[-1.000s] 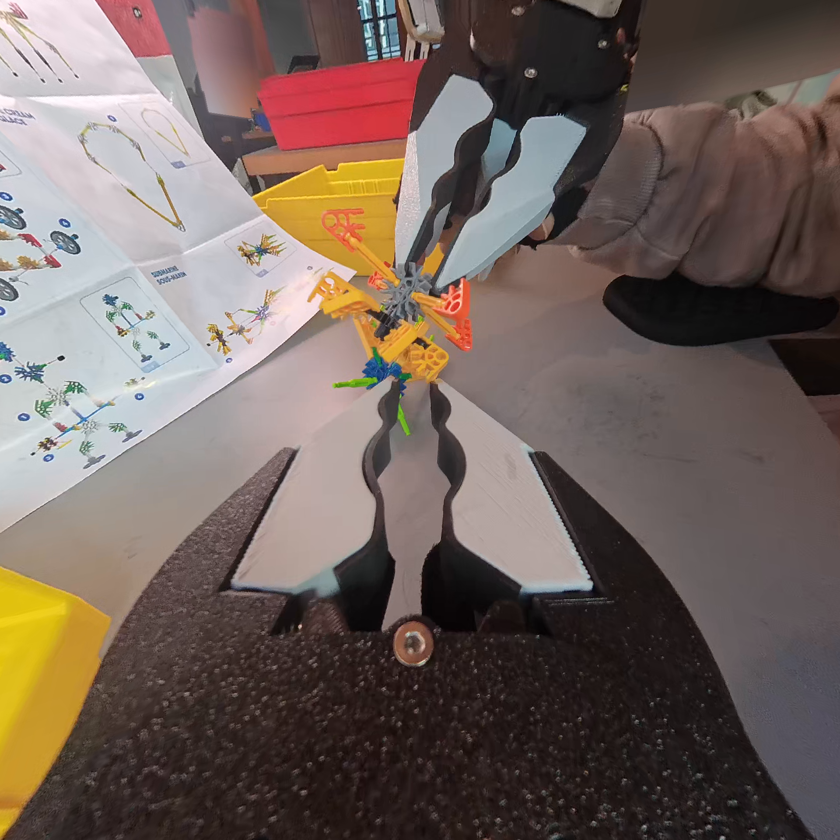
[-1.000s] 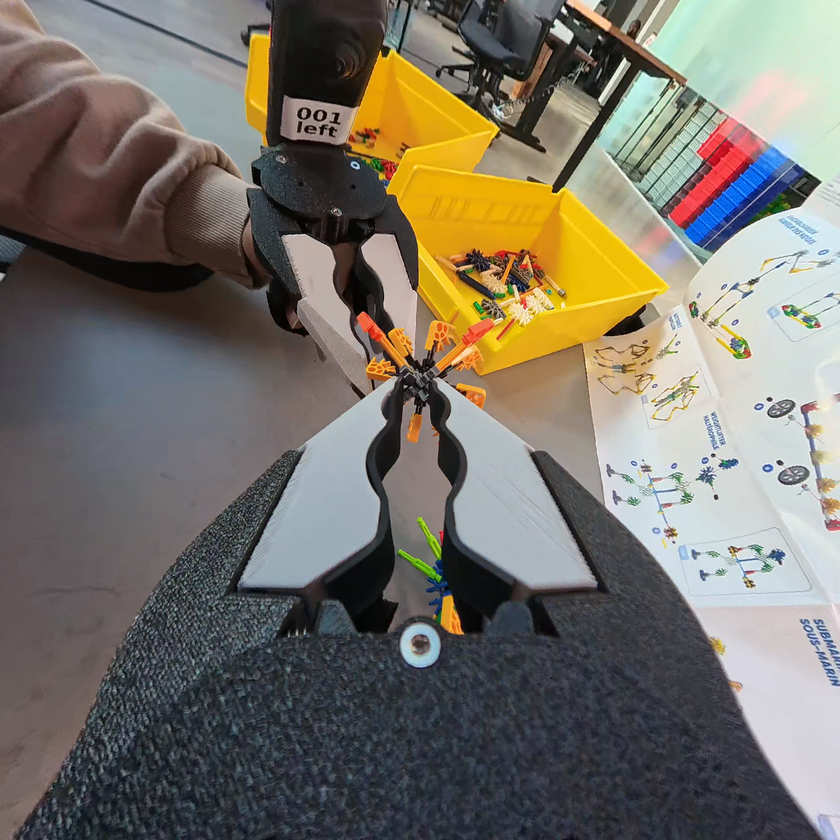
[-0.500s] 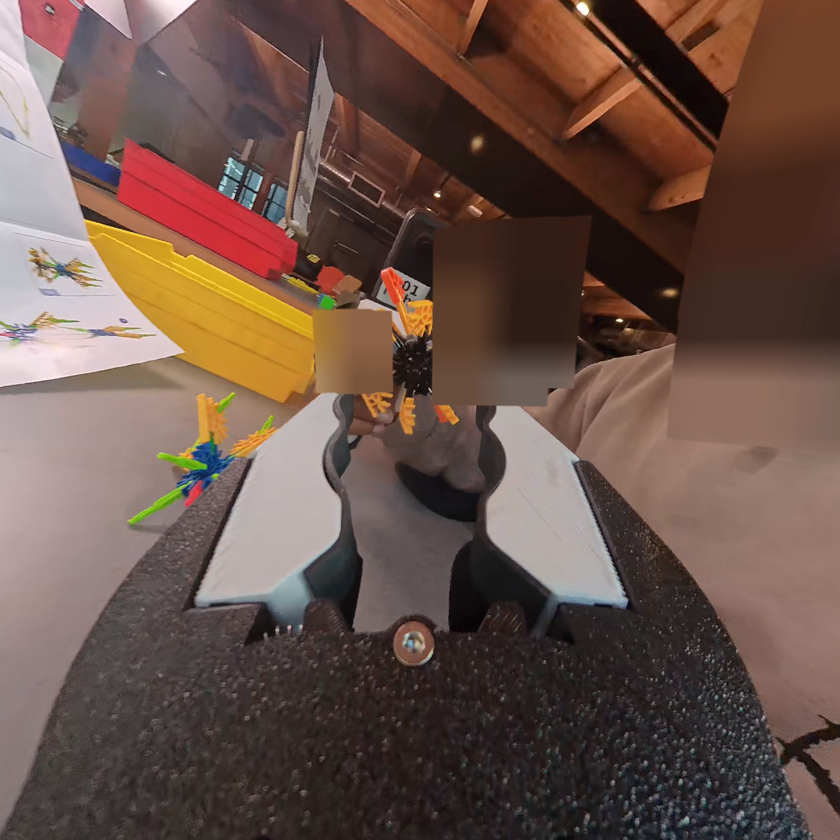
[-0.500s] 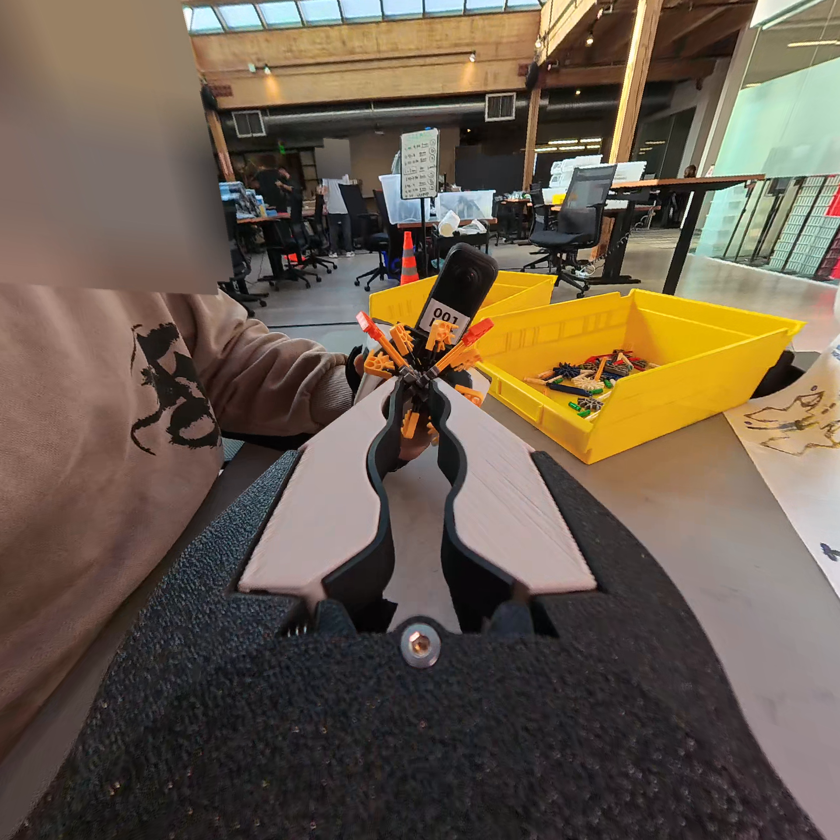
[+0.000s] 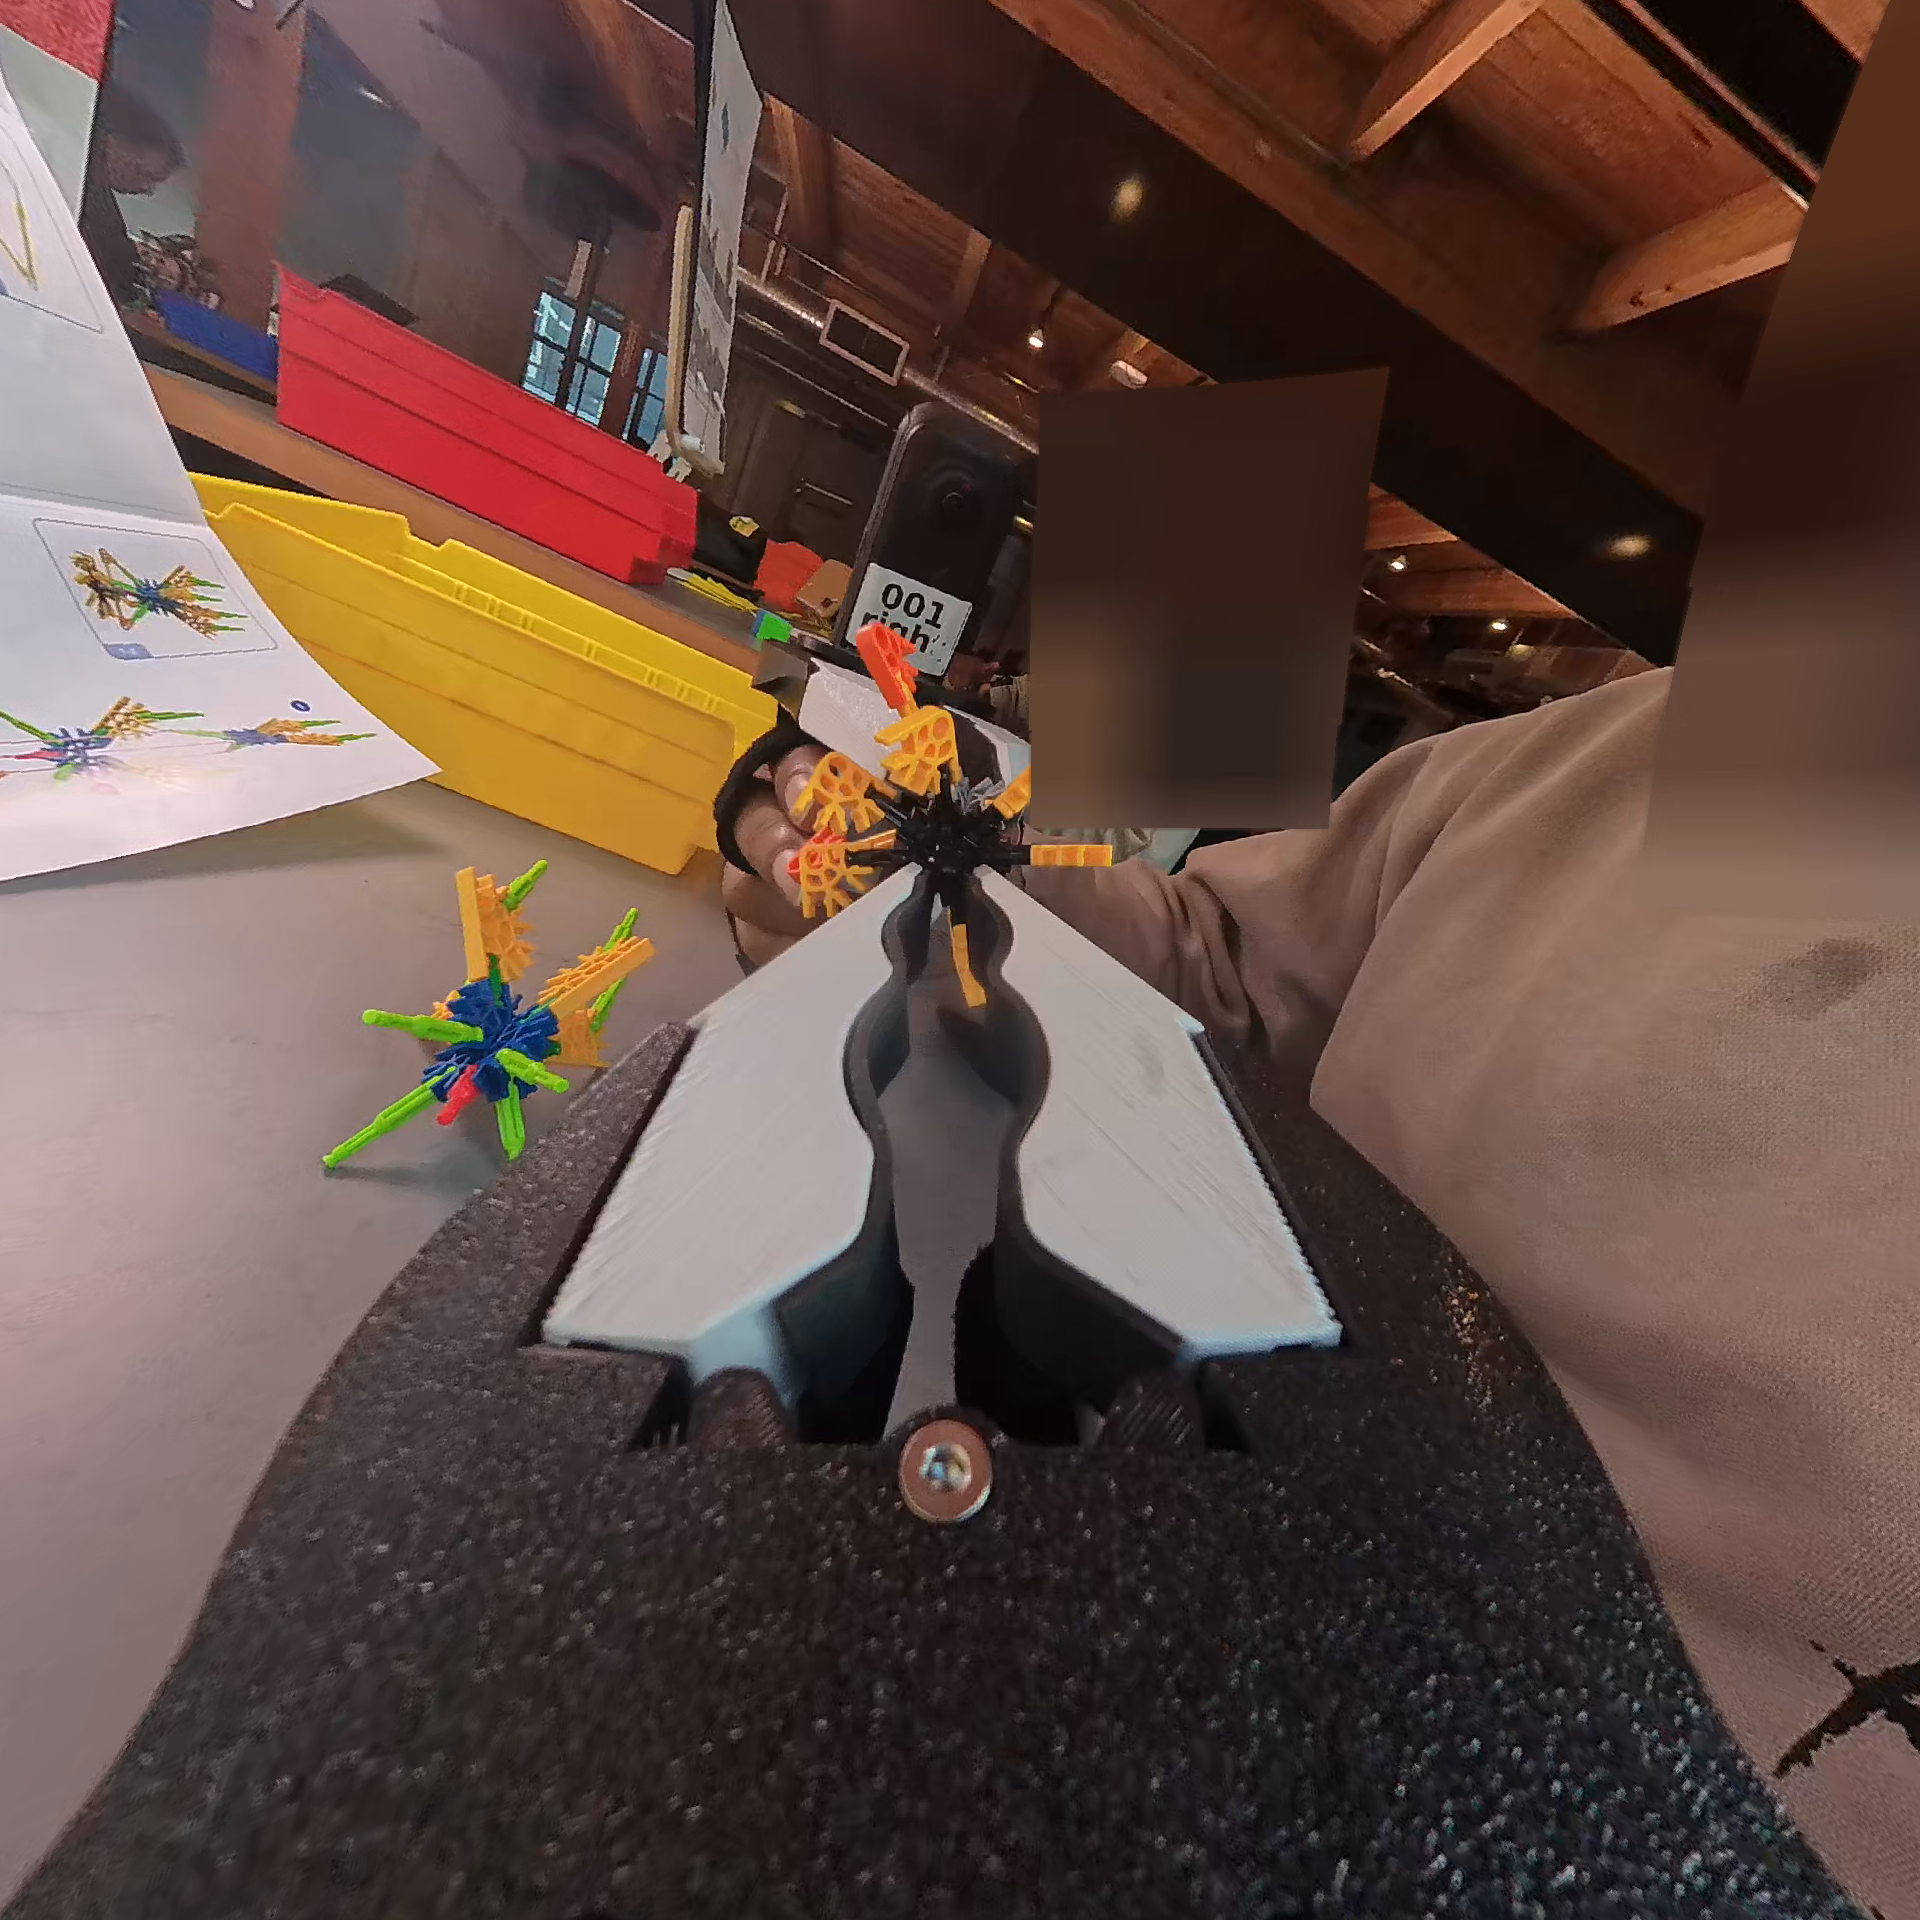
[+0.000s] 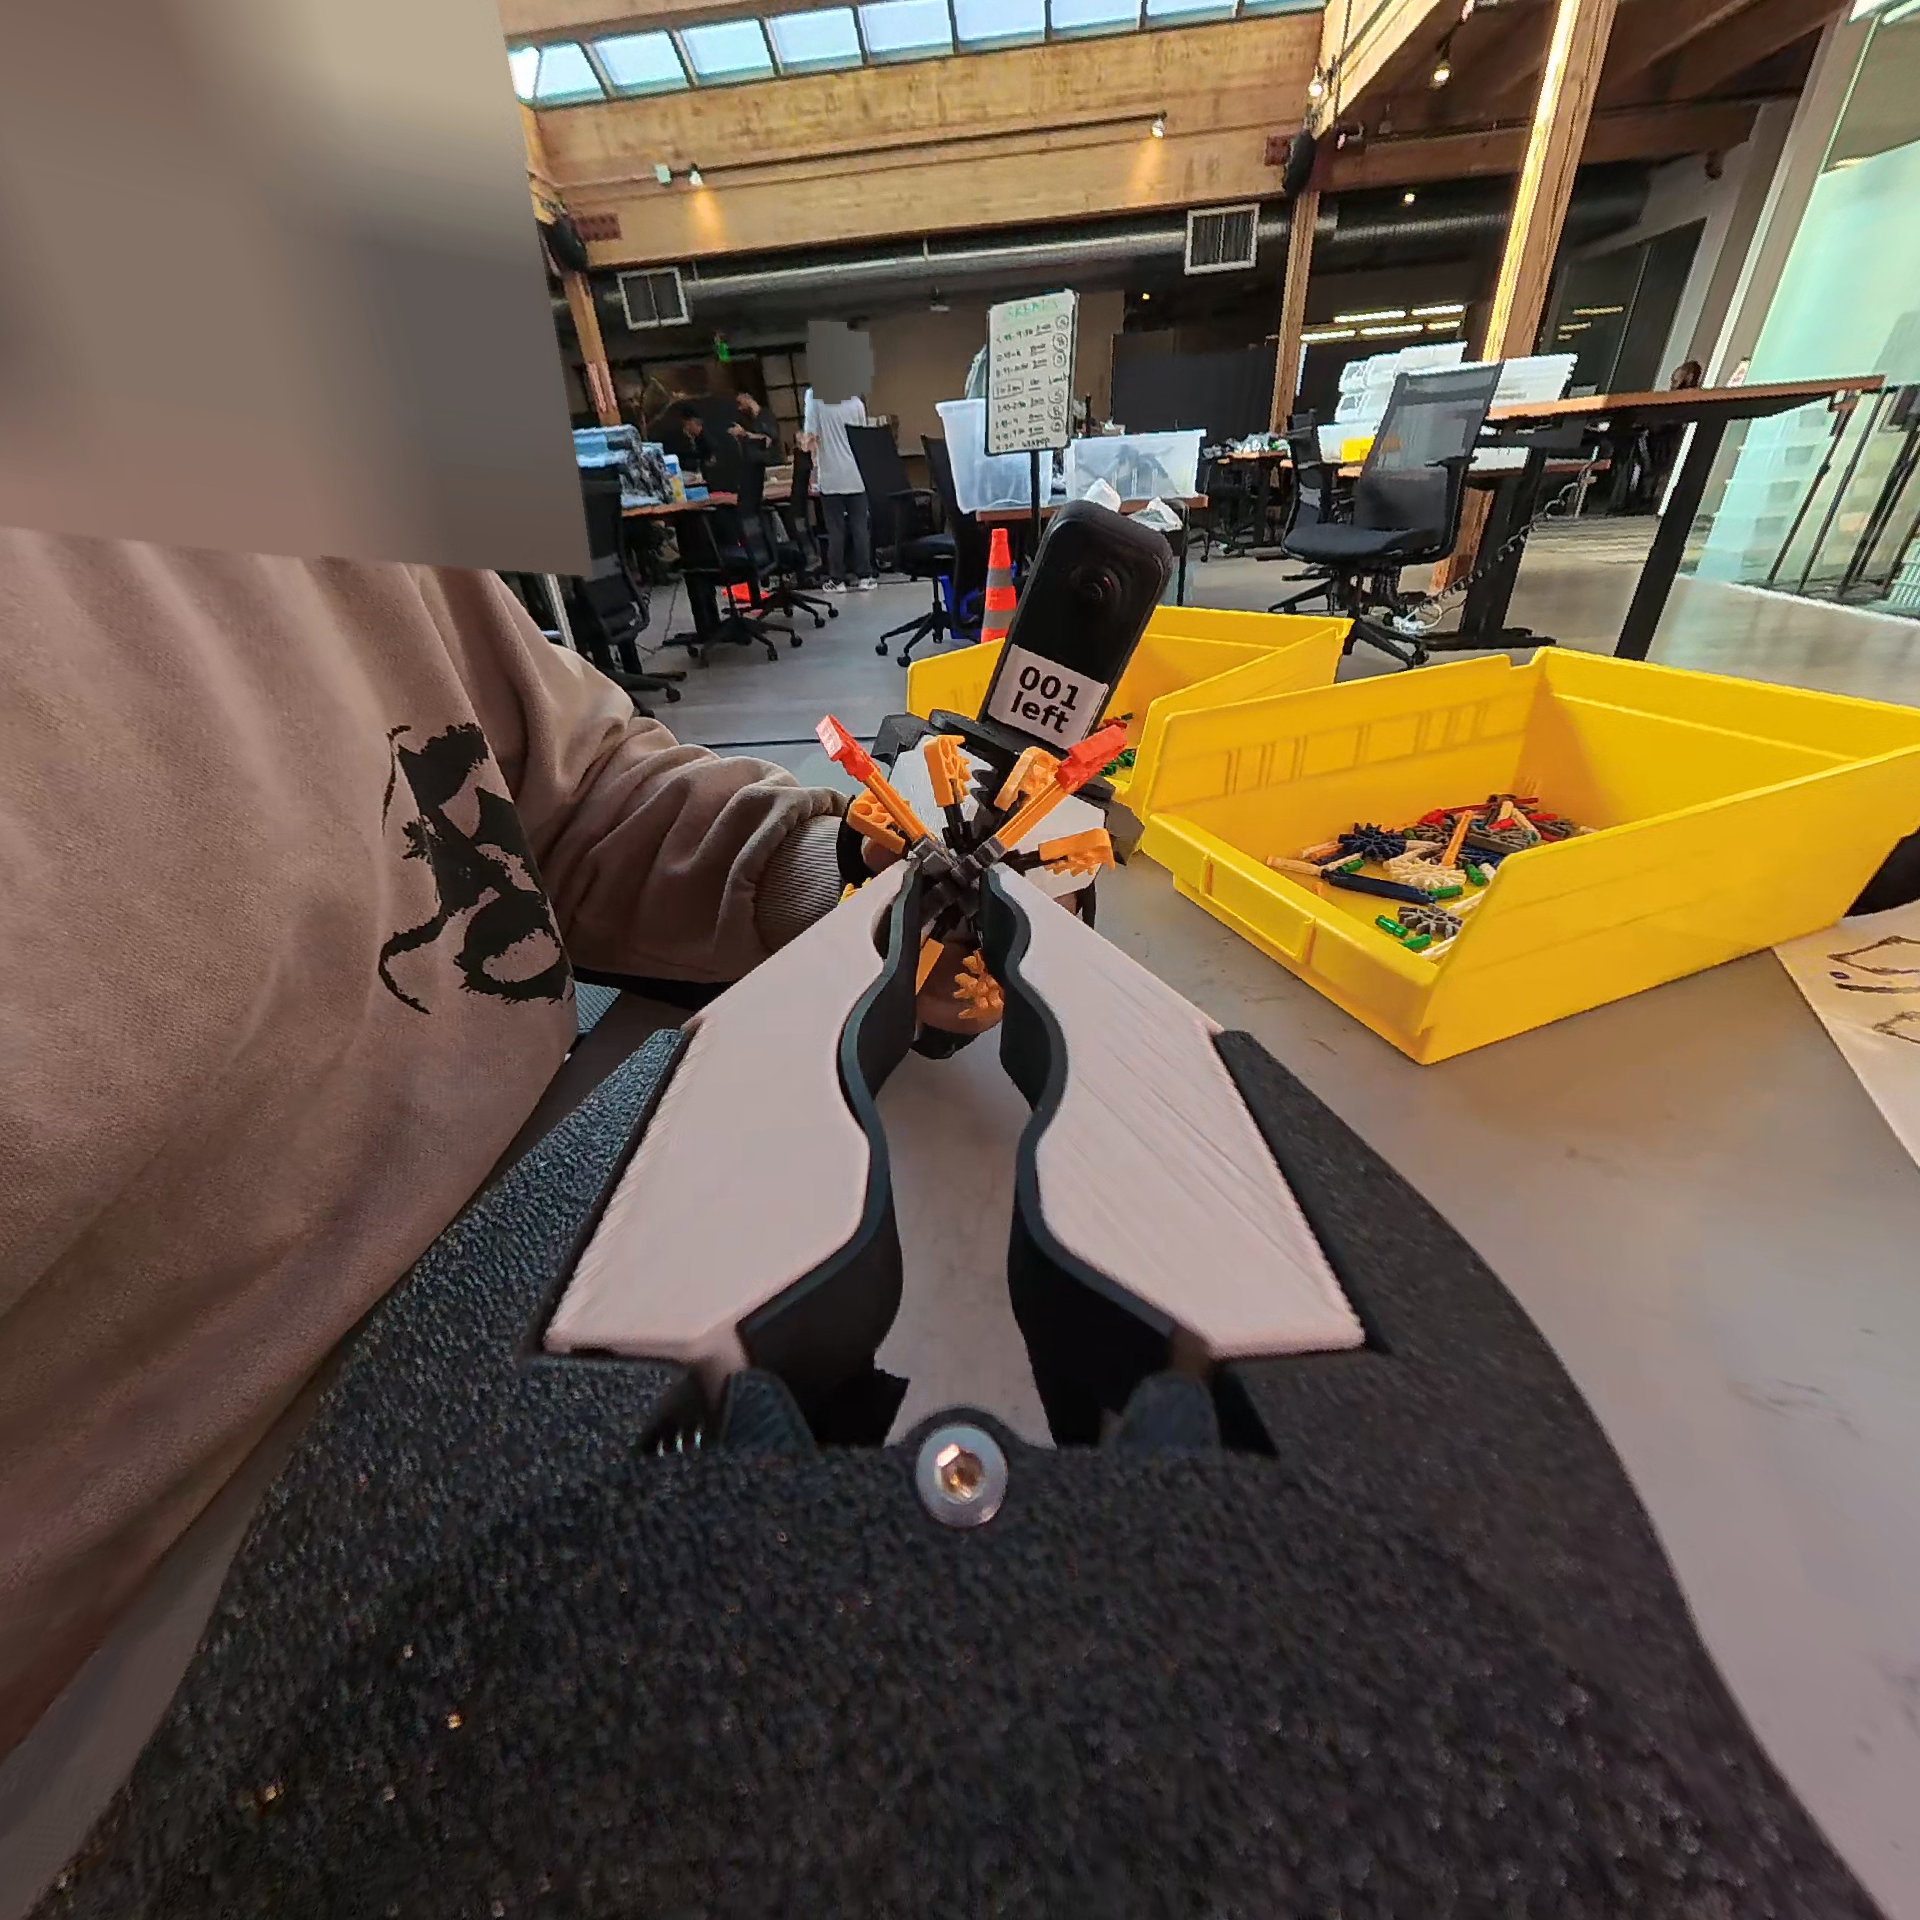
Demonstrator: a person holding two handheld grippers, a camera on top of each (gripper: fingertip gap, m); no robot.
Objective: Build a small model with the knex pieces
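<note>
The left gripper and the right gripper face each other tip to tip above the grey worktop. Each has its jaws closed on the same small spoked assembly of orange, red and black plastic rods and connectors, clamped at its dark hub; neither gripper is nearer than the other. In each wrist view the assembly sits at 12 o'clock, directly at the jaw tips, with spokes fanning from 9 through 3 o'clock. A second blue, green and orange spoked plastic assembly rests on the worktop at 9 o'clock of the left gripper. A yellow plastic bin of loose parts lies at 2 o'clock of the right gripper.
</note>
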